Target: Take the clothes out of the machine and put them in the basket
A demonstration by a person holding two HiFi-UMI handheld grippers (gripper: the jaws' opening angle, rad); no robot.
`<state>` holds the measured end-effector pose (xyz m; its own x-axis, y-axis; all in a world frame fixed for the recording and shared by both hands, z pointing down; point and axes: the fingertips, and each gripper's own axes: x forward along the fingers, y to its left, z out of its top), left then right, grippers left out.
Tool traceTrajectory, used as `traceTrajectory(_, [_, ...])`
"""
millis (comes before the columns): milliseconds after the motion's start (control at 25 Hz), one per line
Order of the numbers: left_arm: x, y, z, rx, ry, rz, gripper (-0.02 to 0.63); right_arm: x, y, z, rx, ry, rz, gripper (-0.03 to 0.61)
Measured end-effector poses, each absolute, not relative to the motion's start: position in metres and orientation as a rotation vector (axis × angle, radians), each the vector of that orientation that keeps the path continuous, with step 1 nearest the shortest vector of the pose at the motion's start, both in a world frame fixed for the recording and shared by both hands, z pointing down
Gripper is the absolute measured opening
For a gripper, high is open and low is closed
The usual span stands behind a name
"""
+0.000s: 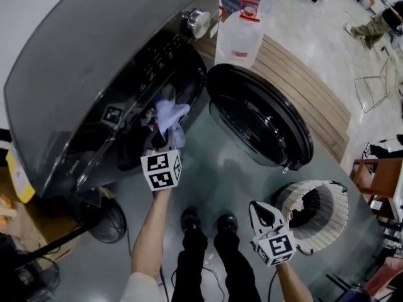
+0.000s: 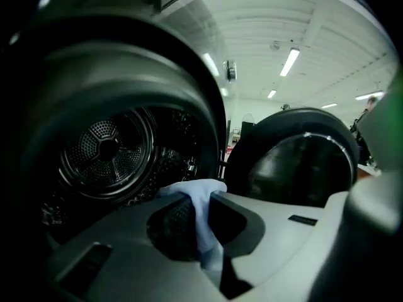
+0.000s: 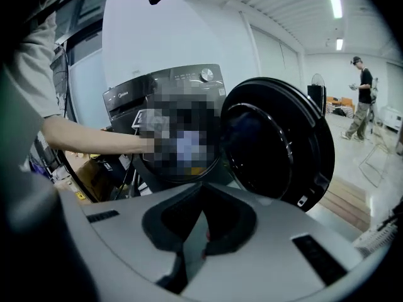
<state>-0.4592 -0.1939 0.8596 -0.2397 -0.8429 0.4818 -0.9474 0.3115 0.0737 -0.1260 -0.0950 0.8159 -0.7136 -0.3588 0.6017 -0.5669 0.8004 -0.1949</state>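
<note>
The dark grey washing machine (image 1: 75, 68) fills the left of the head view, its round door (image 1: 261, 115) swung open. My left gripper (image 1: 165, 140) is at the mouth of the drum, shut on a light blue cloth (image 1: 170, 115) that hangs from its tips. In the left gripper view the cloth (image 2: 189, 189) is pinched between the jaws of that gripper (image 2: 201, 200), with the steel drum (image 2: 107, 150) behind. My right gripper (image 1: 263, 209) is lower right, beside the white slatted basket (image 1: 293, 194); its jaws (image 3: 203, 190) are shut with nothing in them.
A clear plastic jug (image 1: 238, 36) stands on a wooden platform (image 1: 302, 87) behind the door. A floor fan (image 1: 104, 222) sits at the machine's lower left corner. My shoes (image 1: 189, 219) are on the grey floor. A person (image 3: 362, 99) stands far off.
</note>
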Motion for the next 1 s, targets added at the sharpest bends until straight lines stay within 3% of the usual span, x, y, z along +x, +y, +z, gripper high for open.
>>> traceTrajectory(680, [-0.395, -0.115, 0.631, 1.685, -2.141, 0.303, 0.032, -0.124, -0.085, 0.628, 0.695, -2.516, 0.436, 0.022])
traceTrajectory(1000, [-0.363, -0.097, 0.506, 1.725, -2.168, 0.102, 0.032, -0.106, -0.085, 0.542, 0.731, -2.554, 0.378, 0.022])
